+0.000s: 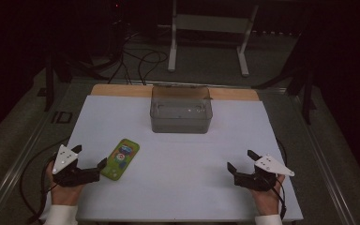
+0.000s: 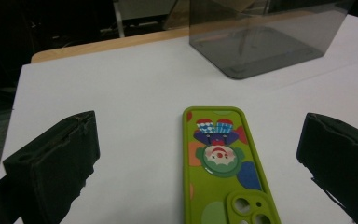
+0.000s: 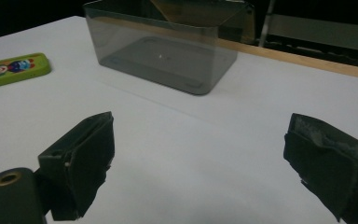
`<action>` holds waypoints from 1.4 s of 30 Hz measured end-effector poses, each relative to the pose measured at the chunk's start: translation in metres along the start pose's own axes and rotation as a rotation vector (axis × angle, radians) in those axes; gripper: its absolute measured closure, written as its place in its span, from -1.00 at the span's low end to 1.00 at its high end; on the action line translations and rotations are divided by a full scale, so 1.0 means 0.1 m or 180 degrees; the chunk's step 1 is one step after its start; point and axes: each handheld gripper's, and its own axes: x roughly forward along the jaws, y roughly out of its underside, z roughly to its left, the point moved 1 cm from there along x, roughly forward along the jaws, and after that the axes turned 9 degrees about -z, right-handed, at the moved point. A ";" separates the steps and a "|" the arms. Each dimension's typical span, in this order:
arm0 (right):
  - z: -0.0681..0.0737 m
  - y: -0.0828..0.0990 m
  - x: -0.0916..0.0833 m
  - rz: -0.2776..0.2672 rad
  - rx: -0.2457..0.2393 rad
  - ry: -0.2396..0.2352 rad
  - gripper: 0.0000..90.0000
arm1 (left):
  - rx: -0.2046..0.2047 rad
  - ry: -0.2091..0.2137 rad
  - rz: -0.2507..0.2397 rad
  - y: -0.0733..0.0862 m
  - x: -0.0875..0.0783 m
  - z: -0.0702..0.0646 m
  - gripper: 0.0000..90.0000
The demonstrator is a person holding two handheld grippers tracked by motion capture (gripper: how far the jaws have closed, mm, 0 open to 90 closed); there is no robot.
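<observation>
both tongs (image 1: 90,161) (image 1: 243,161) gape wide, empty – hands low, flanking phone case (image 1: 120,159).

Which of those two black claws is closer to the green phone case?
The left gripper: the green phone case lies just beside its open jaws, while the right gripper sits far across the white table.

A table (image 1: 243,93) with a wooden far edge carries a white sheet (image 1: 183,154). On the sheet lie a green phone case (image 1: 121,158), flat near the left side, and a clear grey box (image 1: 181,108), standing well beyond it.
</observation>
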 end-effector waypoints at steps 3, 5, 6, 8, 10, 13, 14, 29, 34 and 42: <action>0.00 -0.01 -0.01 -0.0001 0.0017 -0.0012 -0.81 | 0.0004 0.0009 0.0019 0.01 0.01 -0.02 -1.00; 0.02 -0.01 -0.01 -0.0020 0.0011 -0.0011 -0.81 | 0.0009 0.0024 0.0023 0.01 0.02 -0.03 -1.00; 0.02 -0.02 -0.01 -0.0027 0.0005 -0.0026 -0.81 | 0.0000 0.0034 0.0021 0.02 0.02 -0.03 -1.00; 0.03 -0.02 -0.01 -0.0041 -0.0008 -0.0052 -0.81 | 0.0000 0.0044 0.0032 0.02 0.03 -0.04 -1.00; 0.04 -0.02 -0.01 -0.0045 -0.0018 -0.0064 -0.81 | 0.0004 0.0068 0.0044 0.03 0.04 -0.04 -1.00; 0.06 -0.02 -0.01 -0.0035 -0.0043 -0.0099 -0.81 | -0.0018 0.0143 0.0020 0.03 0.04 -0.07 -1.00; 0.06 -0.02 -0.01 -0.0034 -0.0038 -0.0101 -0.81 | -0.0040 0.0152 0.0016 0.02 0.04 -0.07 -1.00; 0.09 -0.03 0.00 -0.0039 -0.0040 -0.0146 -0.81 | 0.0040 0.0055 0.0251 -0.11 0.09 -0.14 -1.00; 0.09 -0.02 0.00 -0.0027 -0.0047 -0.0139 -0.81 | 0.0060 0.0042 0.0323 -0.12 0.19 -0.21 -1.00; 0.09 -0.03 0.00 -0.0023 -0.0048 -0.0148 -0.81 | 0.0067 0.0073 0.0489 -0.07 0.39 -0.28 -1.00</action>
